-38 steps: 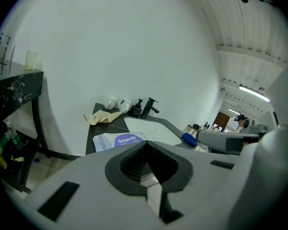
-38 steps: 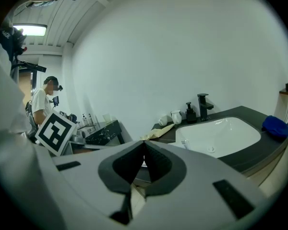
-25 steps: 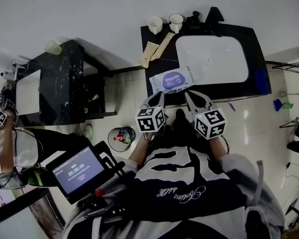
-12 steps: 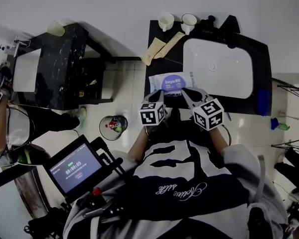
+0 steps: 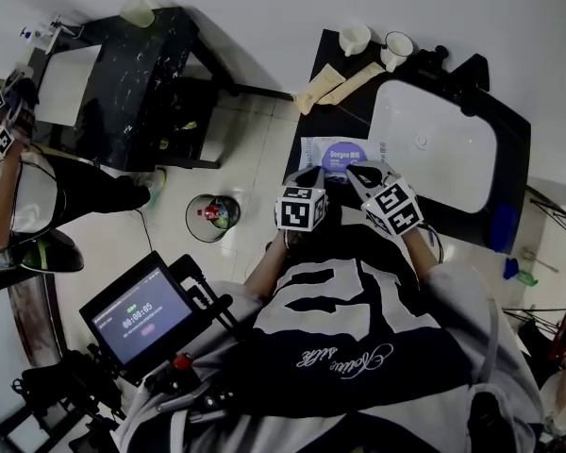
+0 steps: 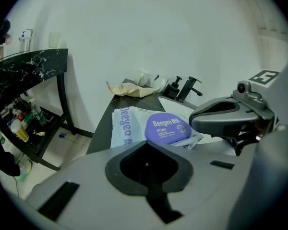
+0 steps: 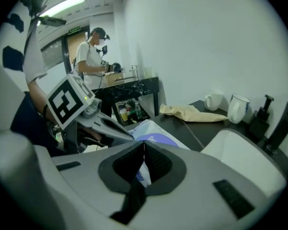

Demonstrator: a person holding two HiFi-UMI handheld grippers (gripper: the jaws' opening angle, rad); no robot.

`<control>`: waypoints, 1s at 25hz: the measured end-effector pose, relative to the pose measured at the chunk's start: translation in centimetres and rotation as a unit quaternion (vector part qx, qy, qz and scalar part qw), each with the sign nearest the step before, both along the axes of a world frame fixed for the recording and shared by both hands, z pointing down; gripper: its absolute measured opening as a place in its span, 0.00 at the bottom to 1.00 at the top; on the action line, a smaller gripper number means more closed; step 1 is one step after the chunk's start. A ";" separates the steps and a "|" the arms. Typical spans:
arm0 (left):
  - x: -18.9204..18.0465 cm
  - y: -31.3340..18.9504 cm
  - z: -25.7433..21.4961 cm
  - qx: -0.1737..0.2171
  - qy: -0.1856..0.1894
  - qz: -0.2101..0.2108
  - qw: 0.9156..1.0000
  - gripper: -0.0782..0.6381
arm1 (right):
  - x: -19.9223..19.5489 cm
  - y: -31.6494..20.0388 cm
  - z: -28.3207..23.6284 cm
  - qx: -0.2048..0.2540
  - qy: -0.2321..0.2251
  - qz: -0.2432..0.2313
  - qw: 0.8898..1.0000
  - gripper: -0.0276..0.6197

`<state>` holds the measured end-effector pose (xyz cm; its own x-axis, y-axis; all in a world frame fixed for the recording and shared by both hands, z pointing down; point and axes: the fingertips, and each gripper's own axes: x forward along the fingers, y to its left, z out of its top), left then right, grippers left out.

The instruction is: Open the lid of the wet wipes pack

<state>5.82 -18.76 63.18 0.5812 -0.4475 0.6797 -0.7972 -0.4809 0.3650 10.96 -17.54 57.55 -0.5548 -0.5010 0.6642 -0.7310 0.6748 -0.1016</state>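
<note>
A pale wet wipes pack (image 5: 332, 156) with a round purple lid (image 5: 345, 155) lies flat on the black counter (image 5: 313, 97), left of the sink. The lid looks down flat. My left gripper (image 5: 308, 174) hovers at the pack's near left edge, jaws shut with nothing between them. My right gripper (image 5: 356, 169) is shut too, its tip over the pack's near edge beside the lid; I cannot tell whether it touches. In the left gripper view the pack (image 6: 129, 123) and lid (image 6: 167, 127) lie just past the left gripper (image 6: 145, 142). The right gripper (image 7: 144, 143) covers most of the pack (image 7: 145, 126).
A white sink basin (image 5: 443, 149) with a black faucet (image 5: 441, 57) fills the counter's right side. Two mugs (image 5: 356, 38) (image 5: 396, 50) and beige packets (image 5: 335, 83) sit at the back. On the floor: a waste bin (image 5: 215, 217), a black marble table (image 5: 132, 74), another person (image 5: 9, 187).
Both grippers have moved forward from in front of the counter to the pack's near edge. The head view has swung, so the counter sits further right and tilted.
</note>
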 end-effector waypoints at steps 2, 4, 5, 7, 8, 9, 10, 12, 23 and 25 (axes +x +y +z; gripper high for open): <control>0.0 0.0 0.2 -0.008 -0.001 -0.001 1.000 0.11 | -0.4 0.1 0.7 0.001 0.028 -0.040 0.999 0.04; 0.1 -0.1 0.4 -0.018 -0.001 -0.002 1.000 0.11 | -0.5 0.0 1.4 0.006 0.055 -0.075 0.996 0.04; 0.2 -0.1 0.4 -0.022 -0.001 -0.003 1.000 0.11 | -0.6 0.0 1.6 0.009 0.067 -0.090 0.994 0.07; 0.1 0.0 0.3 -0.028 0.000 -0.004 1.000 0.11 | -0.6 0.2 2.0 0.007 0.090 -0.118 0.989 0.14; 0.1 0.0 0.1 -0.029 0.001 -0.005 1.000 0.11 | -0.7 0.3 2.0 0.006 0.100 -0.131 0.986 0.14; 0.1 0.1 0.0 -0.030 0.002 -0.006 1.000 0.11 | -0.8 0.5 2.0 0.007 0.111 -0.144 0.983 0.14; 0.0 0.2 -0.1 -0.032 0.002 -0.006 0.999 0.11 | -0.8 0.7 2.1 0.008 0.123 -0.157 0.980 0.14; 0.0 0.3 -0.2 -0.034 0.003 -0.006 0.999 0.11 | -0.9 0.9 2.4 0.015 0.152 -0.185 0.971 0.14; 0.2 0.5 0.0 -0.035 0.001 -0.002 0.999 0.11 | -1.8 1.3 3.9 0.071 0.261 -0.295 0.916 0.14; 0.2 0.5 0.1 -0.031 -0.003 -0.002 0.999 0.11 | -1.8 1.2 4.2 0.058 0.259 -0.282 0.922 0.14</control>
